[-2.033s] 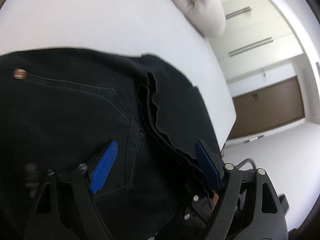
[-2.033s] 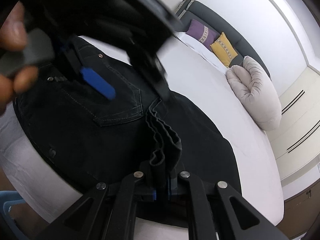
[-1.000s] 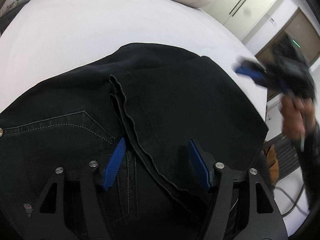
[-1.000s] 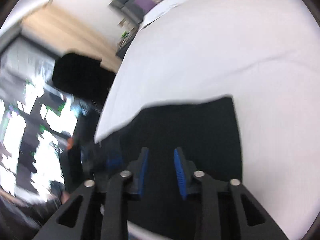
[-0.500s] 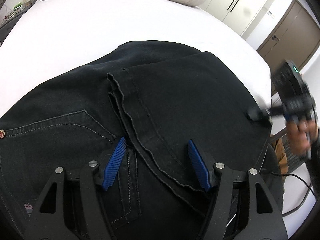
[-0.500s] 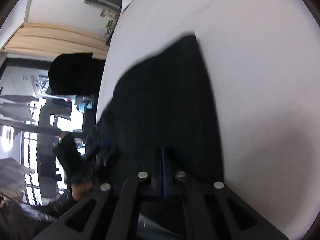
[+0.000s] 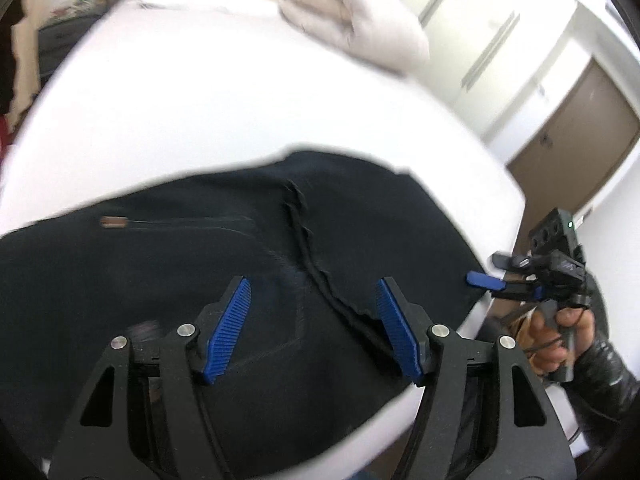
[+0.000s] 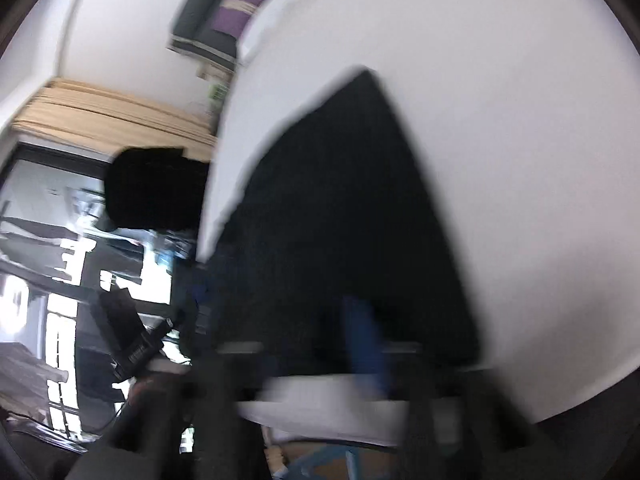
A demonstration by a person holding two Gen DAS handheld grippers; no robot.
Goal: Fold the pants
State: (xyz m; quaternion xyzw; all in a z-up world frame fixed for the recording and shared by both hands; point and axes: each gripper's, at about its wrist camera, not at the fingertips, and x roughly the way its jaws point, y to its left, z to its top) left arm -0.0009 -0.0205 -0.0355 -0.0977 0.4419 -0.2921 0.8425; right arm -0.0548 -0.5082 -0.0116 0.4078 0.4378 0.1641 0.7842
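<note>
My left gripper (image 7: 312, 328) hangs just above the pants (image 7: 160, 280), its blue pads (image 7: 226, 328) spread wide and pinching nothing. Between them runs the wavy stacked edge (image 7: 308, 264) of the folded legs, slanting away from the right pad toward the far side of the cloth. Left of that edge I can make out faint pocket stitching and, farther left, a small copper rivet (image 7: 114, 222). The black pants lie flat across the near part of the white bed (image 7: 200, 112), reaching its right border.

Off that right border, my right gripper (image 7: 486, 281) sits beside the pants' corner, held in my right hand (image 7: 560, 340); a blue pad shows there. From its own camera the view is heavily blurred: the pants (image 8: 352, 220) fill the middle as a dark wedge on the sheet (image 8: 500, 120), and a smeared blue pad (image 8: 362, 336) stands in front of them. I cannot tell whether this gripper is spread or pressed together.

Beyond the pants, the bed is bare up to a pale rolled duvet (image 7: 352, 28) at its far end. Behind that stand white cupboards (image 7: 492, 44) and, right, a brown door (image 7: 576, 140). Purple and yellow cushions (image 8: 240, 4) lie at the headboard.
</note>
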